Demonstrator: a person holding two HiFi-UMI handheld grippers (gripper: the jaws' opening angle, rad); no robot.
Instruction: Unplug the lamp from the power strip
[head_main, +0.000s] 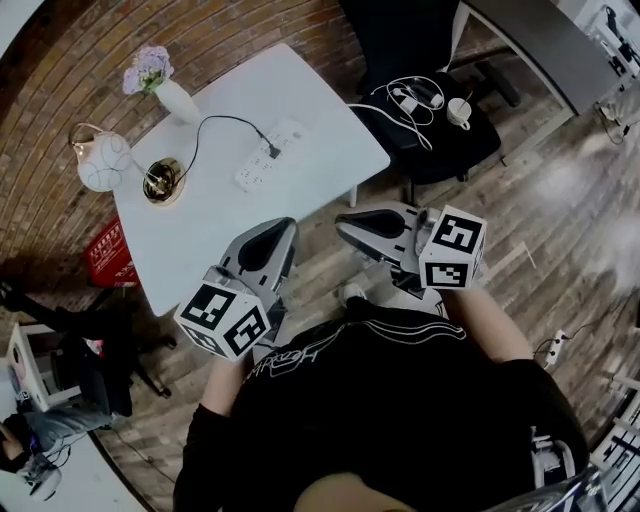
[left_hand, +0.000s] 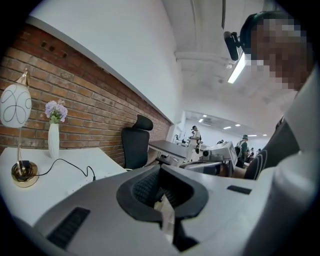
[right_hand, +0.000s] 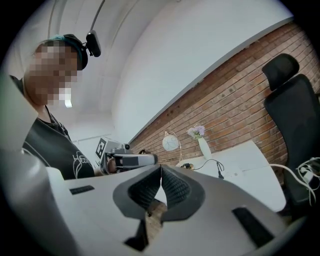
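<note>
The lamp (head_main: 100, 160) has a white globe and a gold base (head_main: 162, 180), and stands at the left end of the white table (head_main: 320, 170). Its black cord (head_main: 225, 120) runs to a plug (head_main: 272, 150) seated in the white power strip (head_main: 262, 162). Both grippers hover off the table's near edge, apart from the strip. My left gripper (head_main: 283, 228) and my right gripper (head_main: 345, 222) are shut on nothing. In the left gripper view, the left gripper (left_hand: 161, 172) points past the lamp (left_hand: 15, 105) and plug (left_hand: 93, 175). From the right gripper (right_hand: 160, 177) I see the lamp (right_hand: 171, 142) and plug (right_hand: 220, 175).
A white vase of purple flowers (head_main: 165, 88) stands behind the lamp. Right of the table is a black office chair (head_main: 440, 130) with white cables and a small white device on its seat. A red item (head_main: 108, 255) lies on the floor left of the table.
</note>
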